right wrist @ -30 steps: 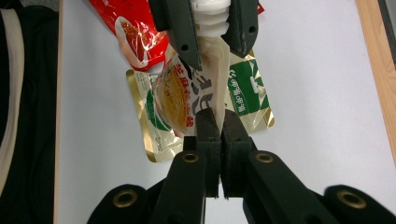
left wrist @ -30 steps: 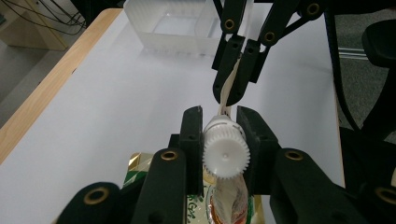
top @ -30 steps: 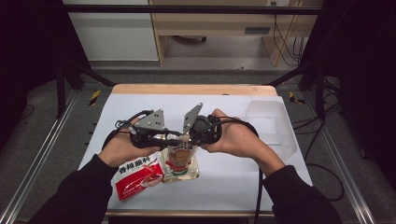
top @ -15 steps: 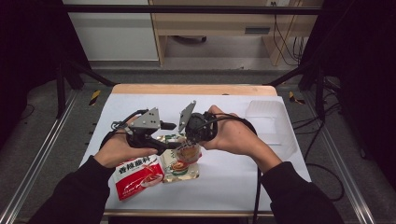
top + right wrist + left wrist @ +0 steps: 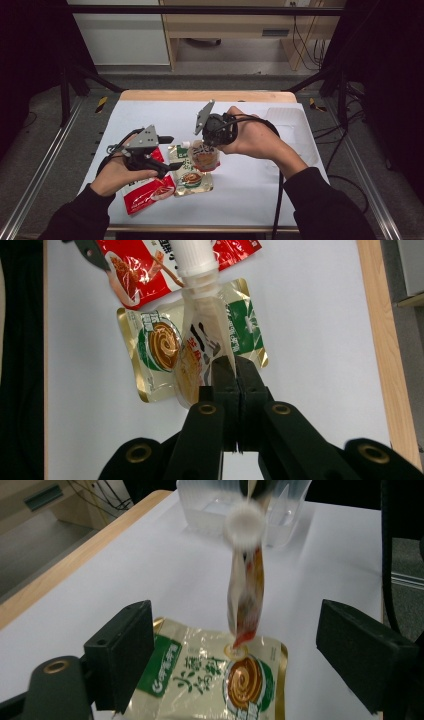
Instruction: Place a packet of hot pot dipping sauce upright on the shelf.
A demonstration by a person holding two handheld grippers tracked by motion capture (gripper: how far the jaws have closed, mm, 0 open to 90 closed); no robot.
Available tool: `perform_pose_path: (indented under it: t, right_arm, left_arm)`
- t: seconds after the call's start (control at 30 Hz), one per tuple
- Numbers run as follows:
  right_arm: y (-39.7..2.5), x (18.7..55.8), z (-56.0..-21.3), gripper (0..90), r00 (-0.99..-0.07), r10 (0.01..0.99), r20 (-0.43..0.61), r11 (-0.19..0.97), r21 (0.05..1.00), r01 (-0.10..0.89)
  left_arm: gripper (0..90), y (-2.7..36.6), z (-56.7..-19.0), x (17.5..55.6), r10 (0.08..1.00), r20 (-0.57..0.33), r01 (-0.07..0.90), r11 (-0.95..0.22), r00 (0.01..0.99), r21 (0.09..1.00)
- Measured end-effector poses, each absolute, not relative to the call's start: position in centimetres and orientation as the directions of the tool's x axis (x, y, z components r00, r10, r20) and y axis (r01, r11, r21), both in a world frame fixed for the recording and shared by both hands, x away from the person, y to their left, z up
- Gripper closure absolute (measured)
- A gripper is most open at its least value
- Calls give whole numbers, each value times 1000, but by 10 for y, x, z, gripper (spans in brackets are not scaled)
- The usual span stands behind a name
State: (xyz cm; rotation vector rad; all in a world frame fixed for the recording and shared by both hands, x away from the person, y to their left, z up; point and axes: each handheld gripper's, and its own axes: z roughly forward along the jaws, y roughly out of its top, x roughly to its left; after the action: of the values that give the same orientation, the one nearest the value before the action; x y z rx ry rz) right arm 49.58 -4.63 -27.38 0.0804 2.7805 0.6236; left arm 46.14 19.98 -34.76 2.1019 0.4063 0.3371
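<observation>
1. Black jaws of the right gripper (image 5: 235,372) are clenched on a spouted pouch (image 5: 200,347), which we see hanging clear above the table (image 5: 250,195).
2. We find the left gripper (image 5: 235,655) released, jaws wide, touching nothing.
3. Green sachet (image 5: 190,175) and red packet (image 5: 145,192) lie flat below.
4. Clear tray (image 5: 292,125) sits at the right edge; bare table lies between.

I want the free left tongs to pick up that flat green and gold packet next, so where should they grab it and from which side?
Take the green and gold packet by its bare near-left edge, coming in low from the left tongs' own side. It lies flat on the table, so only a rim can be pinched, and the spouted pouch held by the right tongs hangs over its far right part.
</observation>
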Motion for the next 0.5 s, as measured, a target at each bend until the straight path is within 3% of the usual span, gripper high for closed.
perform_pose_path:
  t: [0.3,0.5]
  right_arm:
    - [-65,503,-264,900,-948,157,-278,901,434,22]
    - [-74,508,-268,899,-946,170,-276,901,432,35]
  left_arm:
    - [80,243,-410,452,579,29,284,-441,815,851]
    - [73,262,-419,457,636,-27,329,-362,771,872]
